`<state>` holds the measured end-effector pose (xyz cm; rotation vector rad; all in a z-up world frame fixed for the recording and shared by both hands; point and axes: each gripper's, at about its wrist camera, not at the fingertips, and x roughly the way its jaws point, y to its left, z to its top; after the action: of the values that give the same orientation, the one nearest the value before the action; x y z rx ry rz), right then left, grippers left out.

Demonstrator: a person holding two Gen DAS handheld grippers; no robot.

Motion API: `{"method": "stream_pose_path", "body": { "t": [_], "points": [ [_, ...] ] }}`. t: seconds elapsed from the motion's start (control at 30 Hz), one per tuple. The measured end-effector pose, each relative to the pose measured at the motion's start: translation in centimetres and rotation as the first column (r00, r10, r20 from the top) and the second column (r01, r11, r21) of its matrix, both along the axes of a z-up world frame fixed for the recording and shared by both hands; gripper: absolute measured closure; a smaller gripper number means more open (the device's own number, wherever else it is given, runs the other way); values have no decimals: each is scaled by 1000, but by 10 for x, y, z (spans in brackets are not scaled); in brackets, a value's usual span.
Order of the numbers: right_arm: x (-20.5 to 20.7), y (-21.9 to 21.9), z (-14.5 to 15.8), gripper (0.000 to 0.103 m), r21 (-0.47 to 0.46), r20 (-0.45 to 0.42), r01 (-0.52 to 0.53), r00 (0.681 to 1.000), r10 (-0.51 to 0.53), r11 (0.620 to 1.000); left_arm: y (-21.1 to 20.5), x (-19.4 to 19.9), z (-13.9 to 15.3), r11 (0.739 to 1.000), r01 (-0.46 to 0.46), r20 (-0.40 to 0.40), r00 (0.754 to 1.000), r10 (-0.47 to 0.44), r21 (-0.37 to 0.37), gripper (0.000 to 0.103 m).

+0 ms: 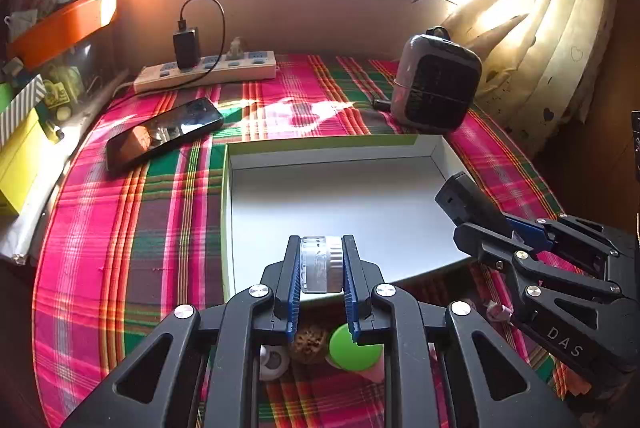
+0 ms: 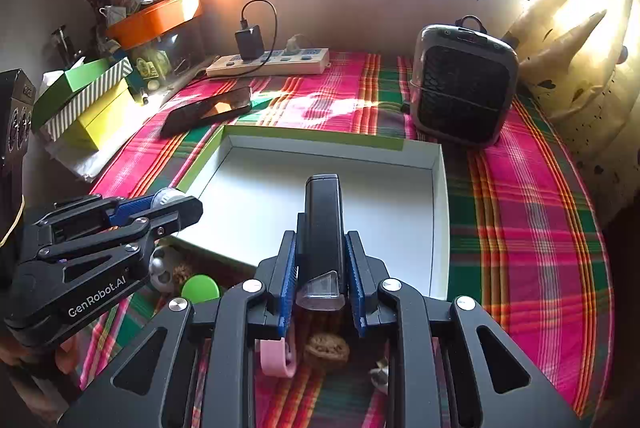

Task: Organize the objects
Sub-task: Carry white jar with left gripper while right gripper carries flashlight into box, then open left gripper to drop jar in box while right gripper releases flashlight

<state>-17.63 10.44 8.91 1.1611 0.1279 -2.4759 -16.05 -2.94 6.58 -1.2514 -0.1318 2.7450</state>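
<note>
My left gripper [image 1: 321, 264] is shut on a small clear and silver round jar [image 1: 321, 263], held over the near edge of a shallow white tray with a green rim [image 1: 360, 196]. My right gripper [image 2: 322, 264] is shut on a long black device with a clear end [image 2: 323, 228], held above the tray's near side [image 2: 260, 188]. The right gripper shows at the tray's right side in the left wrist view [image 1: 500, 228]. The left gripper shows at the tray's left corner in the right wrist view [image 2: 160, 206]. Nothing lies inside the tray.
On the plaid cloth before the tray lie a green lid [image 1: 352, 348], a walnut [image 1: 308, 344], a white round thing [image 1: 272, 362] and a pink piece [image 2: 276, 356]. Behind the tray lie a phone [image 1: 164, 134], a power strip [image 1: 208, 70] and a small heater [image 1: 436, 84]. Boxes stand at left [image 2: 88, 104].
</note>
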Motion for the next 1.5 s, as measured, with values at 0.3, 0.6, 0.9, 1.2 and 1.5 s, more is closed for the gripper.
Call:
{"method": "stream_pose_path", "body": {
  "t": [0.3,0.6,0.9,1.2,1.5],
  "points": [
    [-44,-10,-21,79,-4,68,30,997,-29,1000,-6,-45,-8,1000,6,14,1000,-6,-7,86],
    [-71,-11,-36,79,12,104,57,993,-57,998,-10,-81,-27,1000,11,67,998,-10,-19,86],
    [-83,-16,-46,79,40,108,65,992,-69,997,-13,-97,-43,1000,3,99,995,-1,-27,86],
    [-85,-17,-48,79,44,101,70,992,-75,997,-11,-101,-47,999,2,101,995,2,-47,86],
    [-84,-18,-52,79,36,112,72,991,-75,997,-11,-102,-48,999,-1,113,994,6,-52,85]
  ]
}}
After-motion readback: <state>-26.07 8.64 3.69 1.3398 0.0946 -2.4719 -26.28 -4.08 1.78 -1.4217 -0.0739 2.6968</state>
